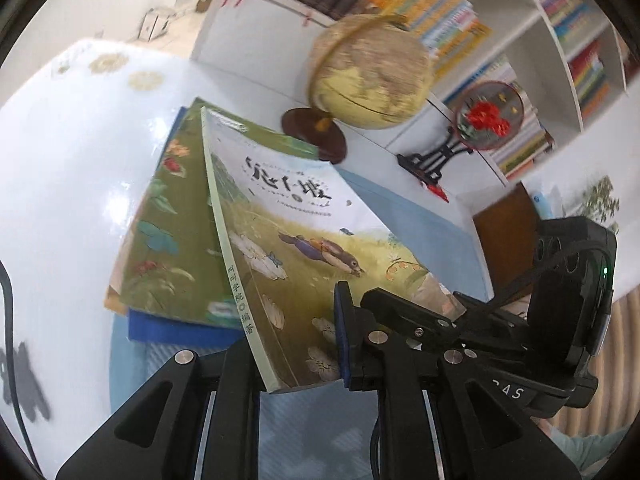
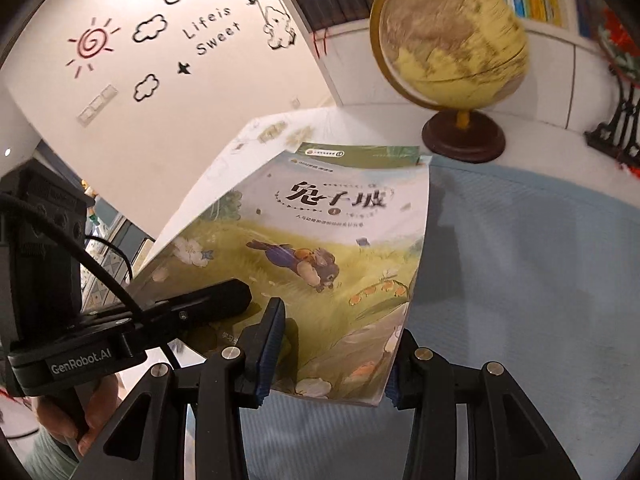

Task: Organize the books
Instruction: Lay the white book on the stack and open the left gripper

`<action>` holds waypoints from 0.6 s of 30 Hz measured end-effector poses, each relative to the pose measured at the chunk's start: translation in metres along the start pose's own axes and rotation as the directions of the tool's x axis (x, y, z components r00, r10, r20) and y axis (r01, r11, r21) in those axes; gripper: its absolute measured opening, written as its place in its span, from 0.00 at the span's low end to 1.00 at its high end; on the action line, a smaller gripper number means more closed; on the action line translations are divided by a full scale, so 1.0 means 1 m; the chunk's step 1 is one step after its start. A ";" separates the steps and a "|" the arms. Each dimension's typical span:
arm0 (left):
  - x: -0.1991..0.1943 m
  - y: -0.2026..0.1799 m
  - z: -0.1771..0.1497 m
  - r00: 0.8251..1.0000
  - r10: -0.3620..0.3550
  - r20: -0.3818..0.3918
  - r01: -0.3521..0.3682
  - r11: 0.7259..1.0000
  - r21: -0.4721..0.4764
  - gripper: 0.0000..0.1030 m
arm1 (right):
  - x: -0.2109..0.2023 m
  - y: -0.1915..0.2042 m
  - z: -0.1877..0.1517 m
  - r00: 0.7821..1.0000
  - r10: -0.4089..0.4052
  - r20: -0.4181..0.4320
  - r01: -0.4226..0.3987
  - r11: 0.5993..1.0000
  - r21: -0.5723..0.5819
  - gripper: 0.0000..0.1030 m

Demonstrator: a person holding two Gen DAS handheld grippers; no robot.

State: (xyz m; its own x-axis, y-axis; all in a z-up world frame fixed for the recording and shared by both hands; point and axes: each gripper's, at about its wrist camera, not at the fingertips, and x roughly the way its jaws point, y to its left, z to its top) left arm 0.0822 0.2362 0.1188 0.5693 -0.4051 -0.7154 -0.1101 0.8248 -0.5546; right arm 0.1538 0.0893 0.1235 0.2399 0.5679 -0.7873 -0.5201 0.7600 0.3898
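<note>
A rabbit picture book (image 1: 288, 248) with a green and white cover is held tilted above the table by both grippers. My left gripper (image 1: 296, 344) is shut on its lower edge near the spine. My right gripper (image 2: 332, 348) is shut on the same book (image 2: 320, 264) at its bottom edge. The right gripper's body shows in the left wrist view (image 1: 568, 300), and the left gripper's body in the right wrist view (image 2: 80, 320). Below lies a stack: a green flower-cover book (image 1: 168, 240) on a blue book (image 1: 168, 326).
A yellow globe (image 1: 372, 76) on a dark wooden base stands behind the books, also in the right wrist view (image 2: 448, 36). A round red-flower ornament (image 1: 488, 116) on a black stand sits to its right. Bookshelves (image 1: 568, 40) full of books rise behind. A light blue mat (image 2: 520, 280) covers the table.
</note>
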 end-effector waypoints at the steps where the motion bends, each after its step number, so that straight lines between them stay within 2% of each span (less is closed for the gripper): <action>1: 0.002 0.005 0.003 1.000 -0.006 -0.002 0.006 1.000 -0.006 0.12 | 0.004 0.001 0.003 1.000 -0.004 -0.003 0.004 1.000 0.001 0.41; 6: 0.010 0.030 0.022 1.000 0.005 -0.013 -0.006 1.000 -0.028 0.15 | 0.024 0.002 0.017 1.000 -0.008 -0.023 0.008 1.000 0.026 0.41; 9: 0.011 0.045 0.028 0.999 0.037 -0.029 -0.038 0.998 -0.039 0.23 | 0.037 0.005 0.022 0.998 -0.014 -0.056 0.016 0.999 0.036 0.43; 11: 0.010 0.055 0.026 0.996 0.081 -0.035 -0.083 0.996 -0.045 0.26 | 0.043 0.007 0.022 0.996 -0.022 -0.082 0.025 0.999 0.036 0.44; 15: 0.005 0.069 0.014 0.984 0.165 -0.066 -0.168 0.984 -0.056 0.26 | 0.056 0.003 0.016 0.990 -0.045 -0.135 0.049 0.998 0.030 0.45; 18: -0.005 0.075 0.003 0.981 0.185 -0.054 -0.189 0.979 -0.078 0.26 | 0.056 -0.005 0.012 0.987 -0.038 -0.154 0.047 0.997 0.054 0.46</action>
State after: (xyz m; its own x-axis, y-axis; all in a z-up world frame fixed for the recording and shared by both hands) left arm 0.0737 0.3014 0.0827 0.4940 -0.2663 -0.8277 -0.2790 0.8531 -0.4410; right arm 0.1792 0.1214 0.0831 0.1301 0.4831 -0.8658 -0.4632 0.8017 0.3777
